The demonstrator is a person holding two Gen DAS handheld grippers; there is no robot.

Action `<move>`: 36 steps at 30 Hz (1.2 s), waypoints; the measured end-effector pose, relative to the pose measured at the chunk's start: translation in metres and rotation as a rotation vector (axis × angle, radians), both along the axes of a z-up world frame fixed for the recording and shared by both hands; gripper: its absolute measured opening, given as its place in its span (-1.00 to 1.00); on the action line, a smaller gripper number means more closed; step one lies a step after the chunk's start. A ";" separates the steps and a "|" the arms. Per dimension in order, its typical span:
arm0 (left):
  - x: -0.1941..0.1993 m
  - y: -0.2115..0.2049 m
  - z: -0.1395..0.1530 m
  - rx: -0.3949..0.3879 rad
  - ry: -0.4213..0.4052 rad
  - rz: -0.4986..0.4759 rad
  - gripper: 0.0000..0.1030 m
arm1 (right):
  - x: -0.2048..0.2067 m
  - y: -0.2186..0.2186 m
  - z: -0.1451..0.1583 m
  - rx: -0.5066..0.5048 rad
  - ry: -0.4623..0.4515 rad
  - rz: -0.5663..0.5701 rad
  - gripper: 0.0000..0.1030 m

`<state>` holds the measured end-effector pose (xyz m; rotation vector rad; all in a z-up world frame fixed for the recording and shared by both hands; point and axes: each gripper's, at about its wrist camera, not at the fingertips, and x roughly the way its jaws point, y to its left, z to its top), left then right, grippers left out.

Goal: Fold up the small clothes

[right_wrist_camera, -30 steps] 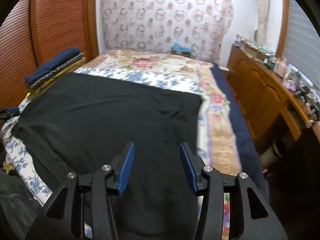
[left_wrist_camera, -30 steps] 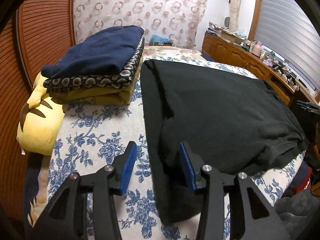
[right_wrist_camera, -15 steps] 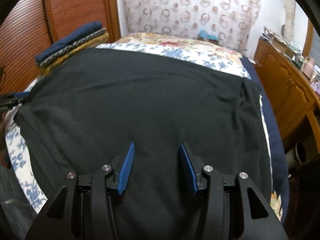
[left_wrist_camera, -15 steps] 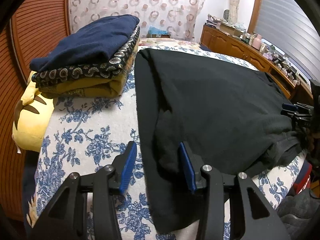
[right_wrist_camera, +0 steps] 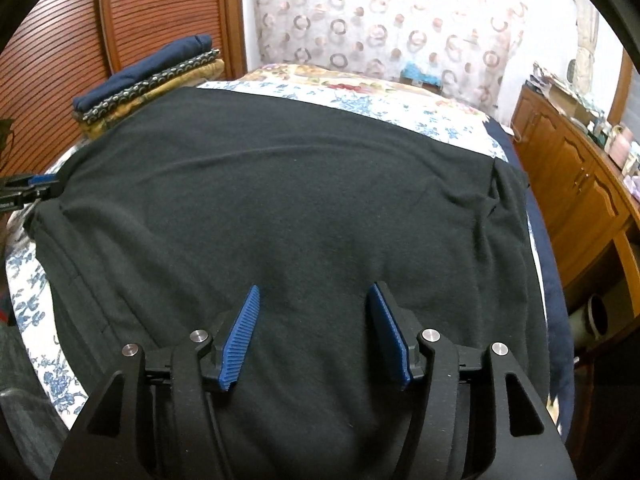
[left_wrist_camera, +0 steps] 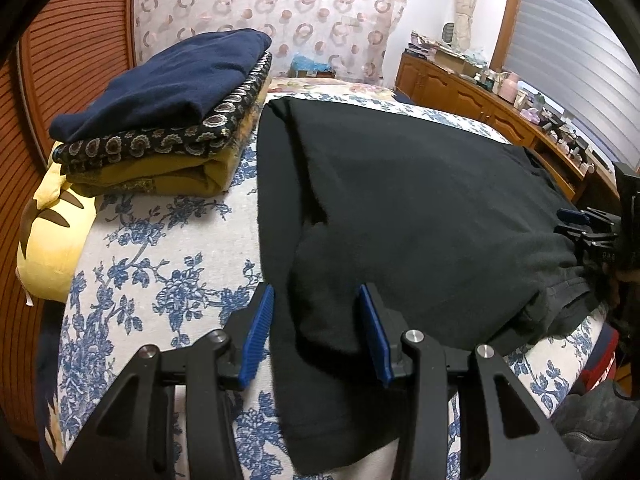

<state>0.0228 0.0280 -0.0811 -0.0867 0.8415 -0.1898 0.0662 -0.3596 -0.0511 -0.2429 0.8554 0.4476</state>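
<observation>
Left gripper hovering part-open over black garment's edge, gripping nothing. Right gripper jaws just opening wider above same garment, empty.

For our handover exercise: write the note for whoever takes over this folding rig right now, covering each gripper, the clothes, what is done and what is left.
Left gripper: open, fingers astride the black garment's near left edge, not pinching.
Right gripper: open, jaws just widened, over the garment's near hem, nothing gripped.
Garment lies spread on the floral bed cover, one sleeve apparently folded in.
Done: three folded pieces in the stack, far left.
Left: fold the black garment, add it to the stack.
</observation>
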 end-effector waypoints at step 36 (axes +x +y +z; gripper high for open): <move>0.031 -0.091 0.125 -0.097 -0.299 -0.283 -0.91 | -0.002 0.001 0.003 -0.025 -0.025 -0.031 0.12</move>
